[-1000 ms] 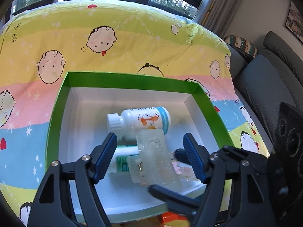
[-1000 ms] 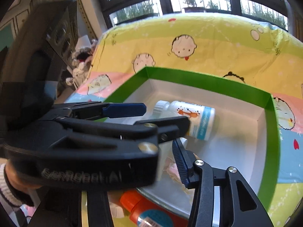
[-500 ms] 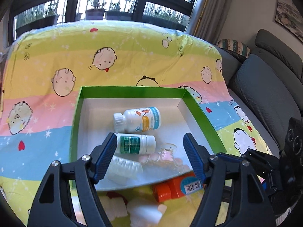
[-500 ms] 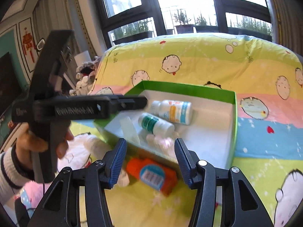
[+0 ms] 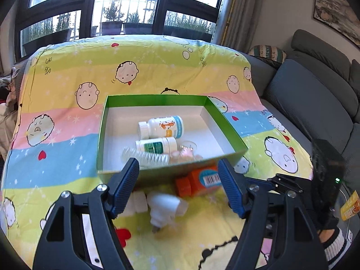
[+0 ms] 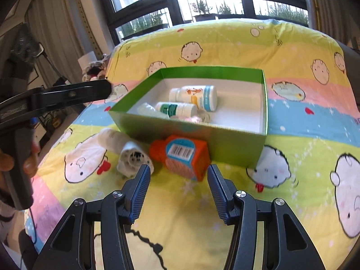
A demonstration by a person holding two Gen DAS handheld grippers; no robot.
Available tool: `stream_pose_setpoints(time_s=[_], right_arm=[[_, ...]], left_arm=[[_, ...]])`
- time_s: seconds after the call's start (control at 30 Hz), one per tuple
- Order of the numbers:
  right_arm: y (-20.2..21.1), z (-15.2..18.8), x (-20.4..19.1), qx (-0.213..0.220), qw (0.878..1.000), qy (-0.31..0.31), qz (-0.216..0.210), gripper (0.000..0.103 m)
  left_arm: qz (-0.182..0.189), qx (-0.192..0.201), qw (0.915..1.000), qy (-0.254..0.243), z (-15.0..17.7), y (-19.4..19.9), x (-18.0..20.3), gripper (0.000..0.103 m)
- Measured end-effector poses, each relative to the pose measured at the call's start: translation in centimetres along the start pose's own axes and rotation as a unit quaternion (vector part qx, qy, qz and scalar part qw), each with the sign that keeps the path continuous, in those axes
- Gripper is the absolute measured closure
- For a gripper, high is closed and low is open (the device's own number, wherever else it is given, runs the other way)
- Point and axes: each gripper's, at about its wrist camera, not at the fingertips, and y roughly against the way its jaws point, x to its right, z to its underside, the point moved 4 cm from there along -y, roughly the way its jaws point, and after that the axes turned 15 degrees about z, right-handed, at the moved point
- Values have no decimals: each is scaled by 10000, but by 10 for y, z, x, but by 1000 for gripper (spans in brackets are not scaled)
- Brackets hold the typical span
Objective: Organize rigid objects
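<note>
Both my grippers are wide open, holding nothing: right gripper (image 6: pixel 178 187) lines up on the orange bottle (image 6: pixel 182 155), lying on the blanket just against the green box (image 6: pixel 236 141) front wall. I'd judge it rigid, light, label maybe slick; grip across the body. White roll (image 6: pixel 132 157) sits close beside it, left gripper (image 5: pixel 178 187) hovers nearby.

Black tool (image 6: pixel 177 187) frames, blue ribbed pads (image 6: pixel 140 187), silver screws.
</note>
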Motion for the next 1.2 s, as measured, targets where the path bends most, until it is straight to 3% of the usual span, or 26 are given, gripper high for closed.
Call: stream_pose_setpoints(time_s=[0.33, 0.67, 0.77, 1.03, 1.13, 1.17, 1.2], right_arm=[[-21, 12, -5, -261, 9978, 274, 545, 48], [-57, -6, -11, -433, 9965, 273, 657, 48], [-66, -9, -15, -491, 9967, 279, 589, 36], [-79, -11, -27, -529, 9980, 27, 351, 29], [-81, -9, -29, -451, 9987, 41, 250, 32], [-81, -8, -30, -460, 9988, 39, 165, 36], [-81, -8, -31, -456, 9989, 36, 35, 47]], left_arm=[[-30, -160, 9998, 143, 32, 5, -6, 32], [-102, -302, 9991, 294, 39, -9, -25, 32], [-64, -360, 9988, 328, 39, -18, -27, 32], [-13, -453, 9981, 407, 42, -34, -33, 32], [-20, -503, 9980, 387, 42, -38, -34, 32], [-15, -526, 9979, 383, 42, -39, -35, 32], [-8, -546, 9978, 384, 42, -42, -36, 32]])
